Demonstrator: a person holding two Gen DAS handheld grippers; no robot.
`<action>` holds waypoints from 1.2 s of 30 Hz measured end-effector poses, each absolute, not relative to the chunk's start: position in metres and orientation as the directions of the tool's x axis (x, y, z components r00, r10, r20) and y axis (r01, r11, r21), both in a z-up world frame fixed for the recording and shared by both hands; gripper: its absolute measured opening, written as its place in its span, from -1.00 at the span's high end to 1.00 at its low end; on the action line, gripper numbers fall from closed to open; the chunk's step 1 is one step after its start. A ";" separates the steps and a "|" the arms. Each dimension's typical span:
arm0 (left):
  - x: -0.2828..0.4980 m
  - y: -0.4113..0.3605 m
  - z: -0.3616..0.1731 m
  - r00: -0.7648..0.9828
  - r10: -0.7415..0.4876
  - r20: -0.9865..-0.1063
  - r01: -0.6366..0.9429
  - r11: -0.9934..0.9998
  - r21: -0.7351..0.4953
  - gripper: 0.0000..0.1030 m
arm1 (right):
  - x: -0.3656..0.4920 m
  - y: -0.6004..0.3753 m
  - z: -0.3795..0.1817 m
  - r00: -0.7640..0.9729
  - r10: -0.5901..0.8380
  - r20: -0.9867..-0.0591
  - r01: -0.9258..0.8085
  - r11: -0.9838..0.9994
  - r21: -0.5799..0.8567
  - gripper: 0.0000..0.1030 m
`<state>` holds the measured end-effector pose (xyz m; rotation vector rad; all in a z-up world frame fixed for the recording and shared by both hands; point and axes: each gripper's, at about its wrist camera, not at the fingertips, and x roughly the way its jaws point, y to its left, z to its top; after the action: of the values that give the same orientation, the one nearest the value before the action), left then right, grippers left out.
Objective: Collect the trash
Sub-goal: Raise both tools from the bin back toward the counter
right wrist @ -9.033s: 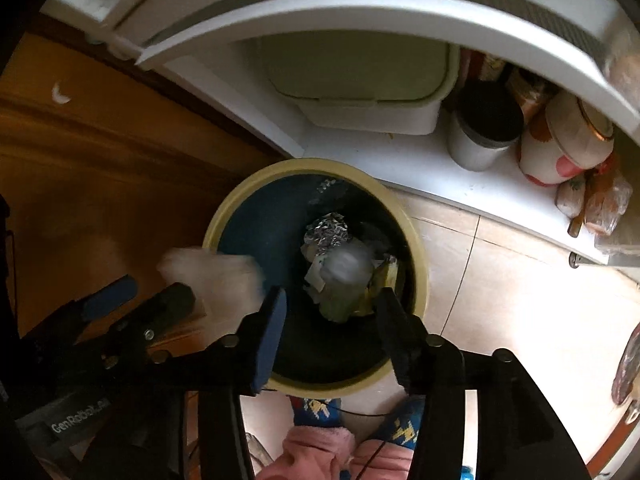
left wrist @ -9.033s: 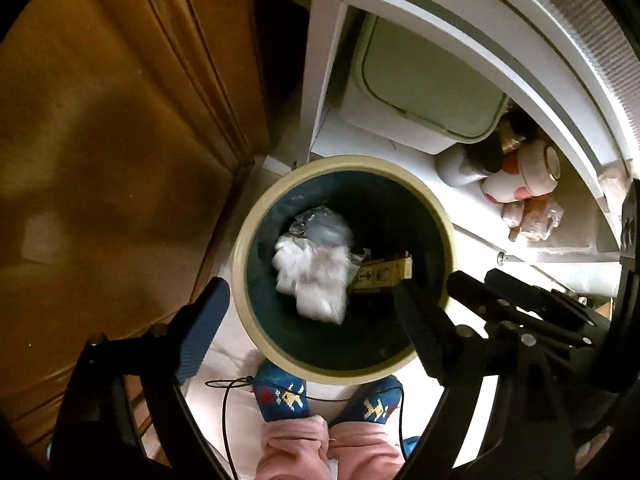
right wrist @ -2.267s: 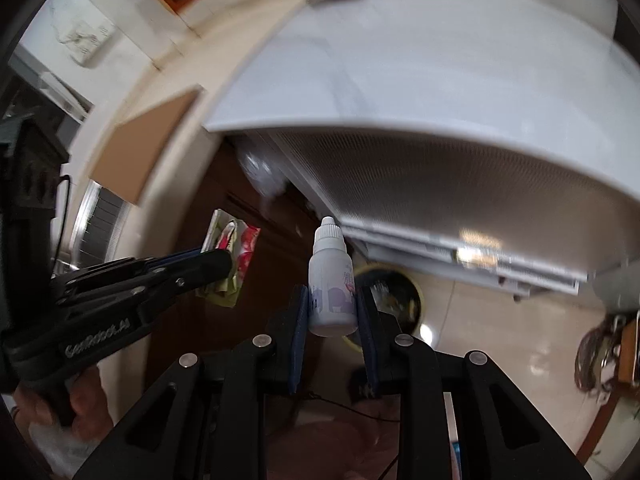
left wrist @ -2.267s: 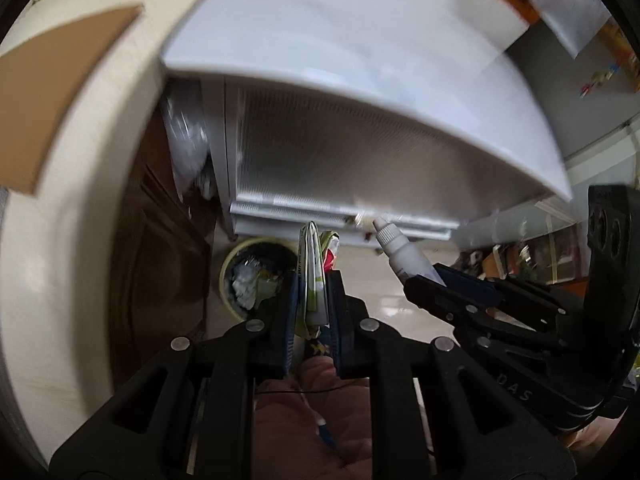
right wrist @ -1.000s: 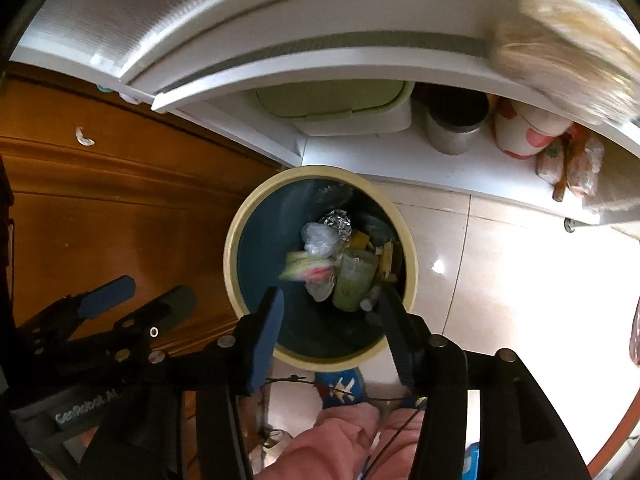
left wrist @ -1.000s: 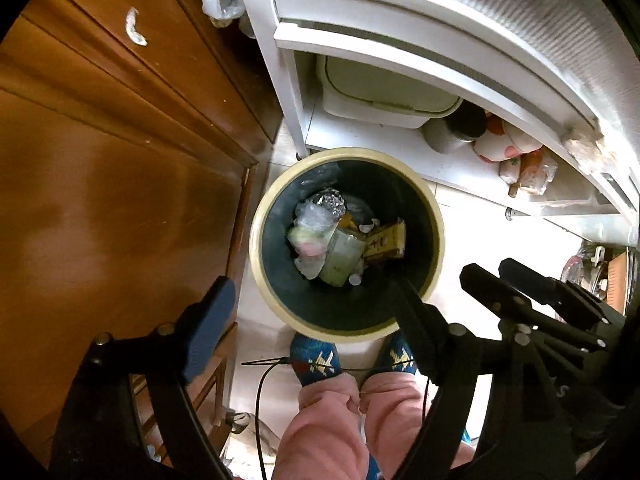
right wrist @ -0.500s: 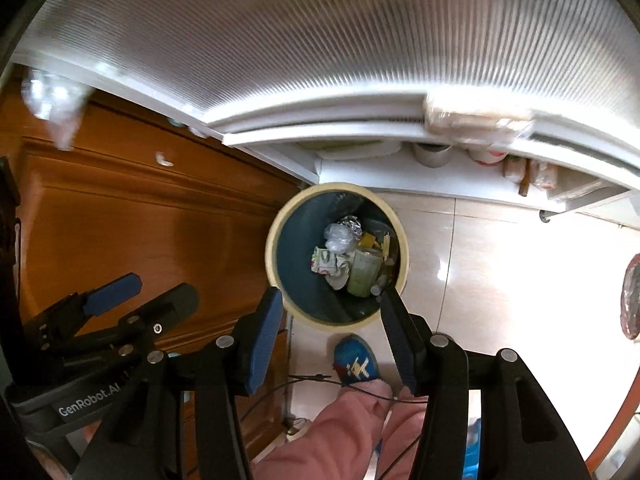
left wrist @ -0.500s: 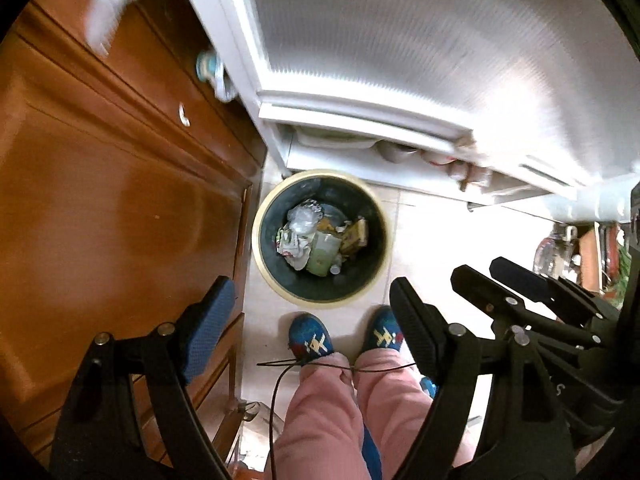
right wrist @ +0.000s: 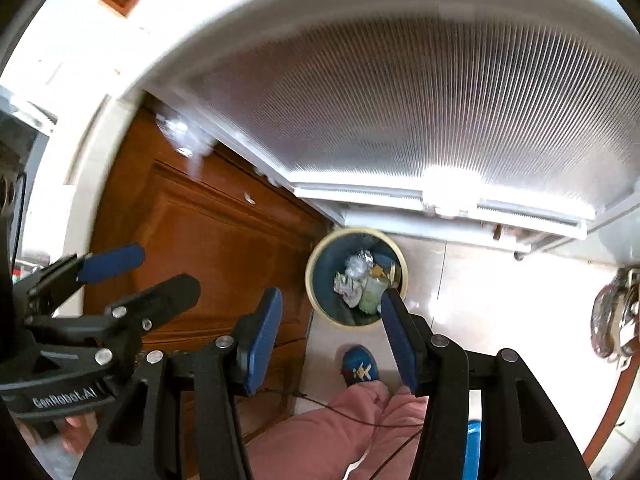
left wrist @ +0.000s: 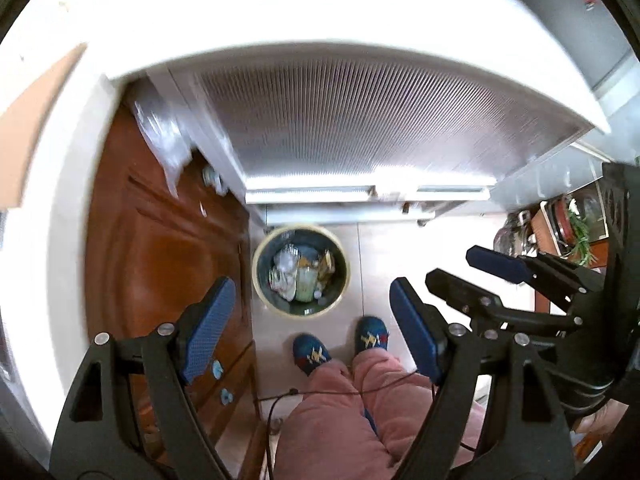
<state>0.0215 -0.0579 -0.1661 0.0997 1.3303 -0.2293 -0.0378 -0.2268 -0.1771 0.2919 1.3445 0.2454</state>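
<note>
Nearest the cameras, the left hand-held gripper (left wrist: pixel 310 326) and the right hand-held gripper (right wrist: pixel 330 338) both hang spread with nothing between their pads. Far below on the floor (left wrist: pixel 404 256), beside the wooden cabinet (left wrist: pixel 160 256), the bin (left wrist: pixel 301 276) holds the trash (left wrist: pixel 298 274): crumpled wrappers and foil that look light, soft and easy to crush, probably best pinched at a raised fold

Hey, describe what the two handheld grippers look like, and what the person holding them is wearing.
Both grippers, left gripper and right gripper, are black angular frames with silver screws and textured blue finger pads. White "GenRobot.AI" lettering marks the left one's body. The person wears pink trousers and blue patterned slippers; a thin black cable crosses them.
</note>
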 end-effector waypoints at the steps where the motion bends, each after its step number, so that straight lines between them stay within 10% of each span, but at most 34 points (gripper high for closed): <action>1: 0.022 -0.056 -0.149 0.243 -0.116 -0.963 0.232 0.971 -0.058 -0.50 | -0.040 -0.225 -0.165 0.225 0.337 -0.914 -0.016 0.939 0.343 -0.04; 22: 0.029 -0.017 0.031 0.544 -0.199 -0.816 0.302 0.953 -0.030 -0.50 | -0.034 -0.206 0.055 0.584 0.233 -0.778 -0.112 0.972 0.207 -0.22; 36: 0.084 0.007 0.056 0.613 -0.164 -0.773 0.235 0.972 -0.019 -0.50 | 0.030 -0.206 0.083 0.616 0.265 -0.742 -0.118 0.962 0.245 -0.34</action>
<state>0.0844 0.0070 0.0562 0.0871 0.8822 -0.2302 0.0300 -0.2063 0.0835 0.1789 0.8806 0.2221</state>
